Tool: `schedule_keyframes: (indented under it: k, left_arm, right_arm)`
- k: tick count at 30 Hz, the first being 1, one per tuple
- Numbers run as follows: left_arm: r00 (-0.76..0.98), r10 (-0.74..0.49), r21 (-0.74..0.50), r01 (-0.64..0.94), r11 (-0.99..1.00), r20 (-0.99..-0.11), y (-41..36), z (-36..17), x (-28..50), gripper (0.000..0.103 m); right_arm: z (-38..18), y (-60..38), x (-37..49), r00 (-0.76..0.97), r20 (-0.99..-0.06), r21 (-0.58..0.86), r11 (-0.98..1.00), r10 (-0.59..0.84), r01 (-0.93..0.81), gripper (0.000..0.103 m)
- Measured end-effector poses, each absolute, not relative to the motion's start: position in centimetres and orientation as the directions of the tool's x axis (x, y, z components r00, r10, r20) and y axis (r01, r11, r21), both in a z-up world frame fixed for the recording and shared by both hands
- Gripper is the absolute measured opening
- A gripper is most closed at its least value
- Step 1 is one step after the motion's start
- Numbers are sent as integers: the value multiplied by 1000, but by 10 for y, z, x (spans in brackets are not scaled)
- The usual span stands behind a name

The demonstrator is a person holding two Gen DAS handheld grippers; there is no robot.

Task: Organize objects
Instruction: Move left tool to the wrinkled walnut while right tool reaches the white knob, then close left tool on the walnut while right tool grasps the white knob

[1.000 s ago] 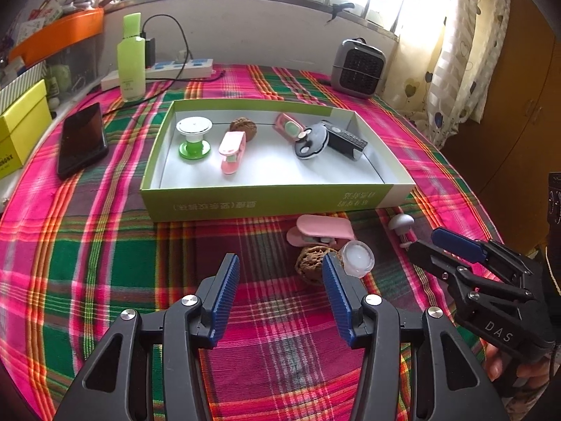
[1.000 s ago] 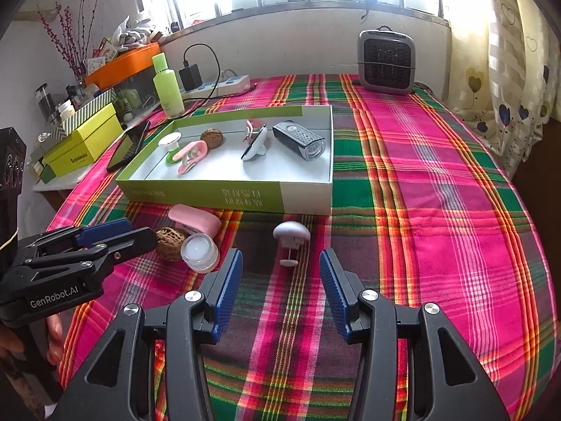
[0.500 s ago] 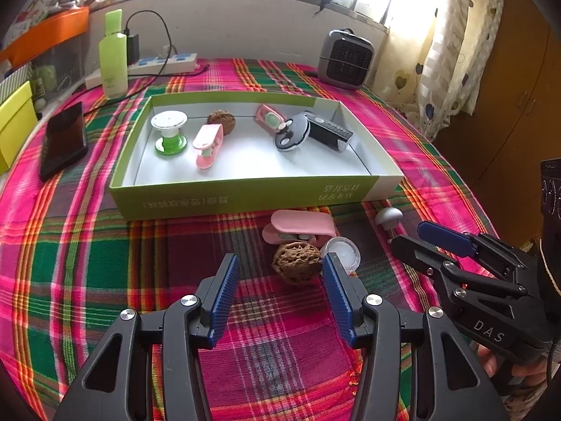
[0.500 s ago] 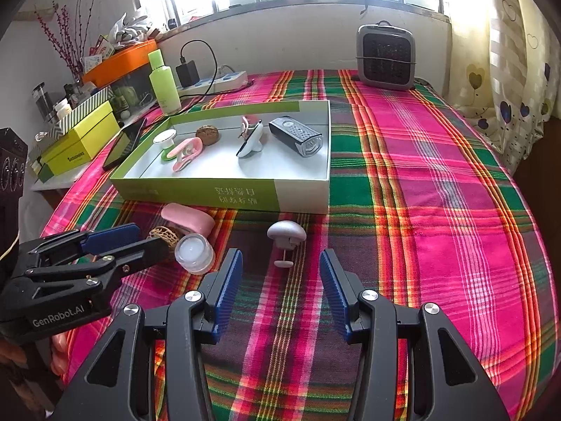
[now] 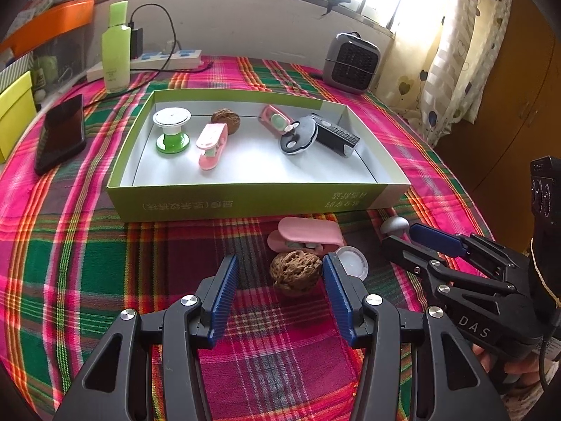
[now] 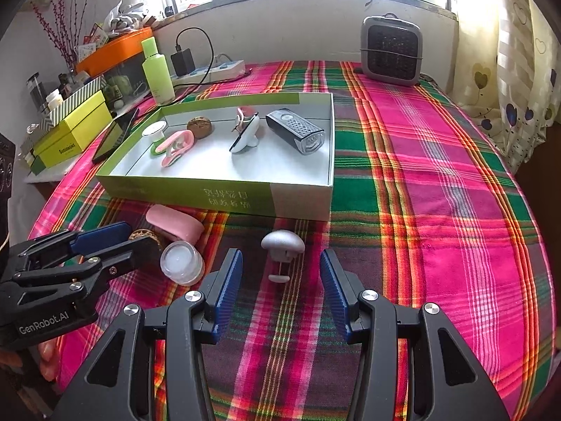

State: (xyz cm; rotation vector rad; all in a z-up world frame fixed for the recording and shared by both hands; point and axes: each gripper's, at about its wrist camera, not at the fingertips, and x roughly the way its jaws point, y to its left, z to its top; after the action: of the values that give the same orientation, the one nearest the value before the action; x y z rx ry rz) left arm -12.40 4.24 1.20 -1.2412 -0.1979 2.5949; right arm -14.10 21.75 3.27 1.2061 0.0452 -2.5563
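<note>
Walnut (image 5: pixel 296 272) is lying between the left gripper (image 5: pixel 280 286) fingers, spread apart; mushroom knob (image 6: pixel 282 244) is sitting ahead of the released right gripper (image 6: pixel 280 280).

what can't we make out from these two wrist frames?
- Walnut, right wrist view: mostly hidden behind the left gripper; the left wrist view shows it whole.
- Small grey mushroom-shaped knob, left wrist view: stem hidden by the right gripper.
- Print on the green box: upside down, too small to read.

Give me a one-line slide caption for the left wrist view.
Open left gripper brackets a walnut on the plaid cloth, just short of the green box.
</note>
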Motion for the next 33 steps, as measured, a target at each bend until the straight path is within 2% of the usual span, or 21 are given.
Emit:
schedule_keyframes:
  k: [16,27,33]
  left_arm:
    - [-610,247,-188,-160,-969,-753,41,8,-128,46]
    - [-614,226,-170,-148,-974,-756,40,8,-129,30]
    - [-612,230,-175,-149,-973,-757,39,8,-130,28]
  right_arm:
    - [31,214,-150,-586,-771,80,-951,-250,300,47]
    - [30,212,-151,-581,-774,80,-949,-253,305,29]
    - [30,212,-151,-581,-774,81,-949,-253,306,28]
